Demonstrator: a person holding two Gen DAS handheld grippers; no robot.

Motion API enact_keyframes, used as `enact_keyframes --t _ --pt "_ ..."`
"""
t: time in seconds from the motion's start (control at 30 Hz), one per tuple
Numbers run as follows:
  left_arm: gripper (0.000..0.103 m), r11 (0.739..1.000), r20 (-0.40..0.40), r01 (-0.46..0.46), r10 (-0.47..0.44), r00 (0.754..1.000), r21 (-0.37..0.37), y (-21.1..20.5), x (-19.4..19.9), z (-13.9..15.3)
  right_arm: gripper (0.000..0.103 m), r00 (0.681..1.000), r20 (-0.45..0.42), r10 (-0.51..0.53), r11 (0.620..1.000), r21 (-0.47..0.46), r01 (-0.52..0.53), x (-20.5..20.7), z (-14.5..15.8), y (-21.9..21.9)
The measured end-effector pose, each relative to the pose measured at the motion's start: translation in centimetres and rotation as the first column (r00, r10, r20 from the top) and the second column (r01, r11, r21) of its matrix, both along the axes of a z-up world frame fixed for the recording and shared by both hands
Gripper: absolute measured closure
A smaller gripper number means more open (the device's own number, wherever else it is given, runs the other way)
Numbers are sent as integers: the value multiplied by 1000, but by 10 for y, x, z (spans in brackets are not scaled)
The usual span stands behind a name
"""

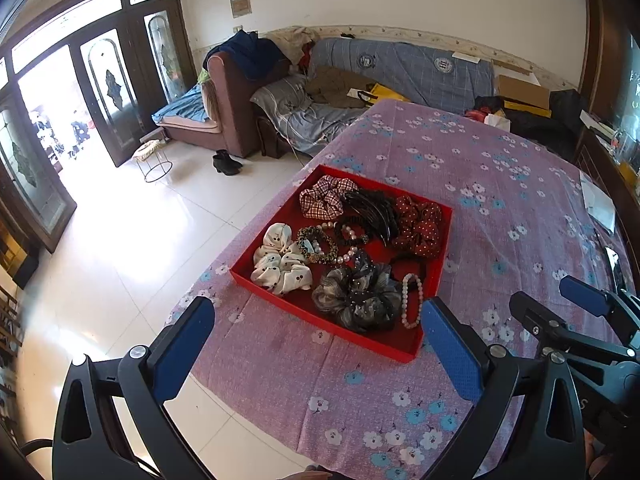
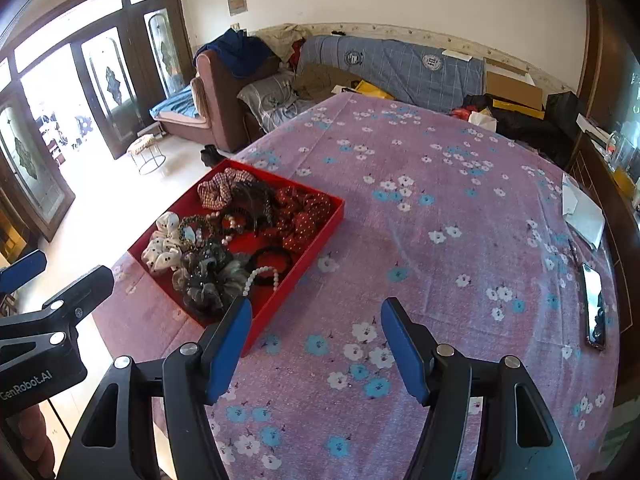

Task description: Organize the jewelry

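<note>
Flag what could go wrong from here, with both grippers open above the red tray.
1. The red tray sits at the table's edge over the floor; a push from the left gripper could slide it off.
2. The pearl bracelet lies against the grey scrunchie; a grab may snag both.
3. The right gripper has a phone lying off to its side; a wide swing could hit it.

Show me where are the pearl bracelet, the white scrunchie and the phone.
pearl bracelet (image 1: 413,300), left wrist view, on its beads.
white scrunchie (image 1: 280,260), left wrist view, fabric middle.
phone (image 2: 594,306), right wrist view, on its screen.
</note>
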State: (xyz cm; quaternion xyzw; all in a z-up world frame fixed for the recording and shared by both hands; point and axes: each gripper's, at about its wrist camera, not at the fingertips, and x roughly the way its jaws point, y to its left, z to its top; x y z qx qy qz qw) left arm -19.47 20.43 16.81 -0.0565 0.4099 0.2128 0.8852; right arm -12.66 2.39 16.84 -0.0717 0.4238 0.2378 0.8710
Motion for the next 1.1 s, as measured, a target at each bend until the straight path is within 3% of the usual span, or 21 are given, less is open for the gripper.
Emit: enact_keyframes --t 1.1 --pt "0 994 -112 92 -99 989 -67 52 44 -29 30 991 -72 -110 993 -44 107 33 -26 50"
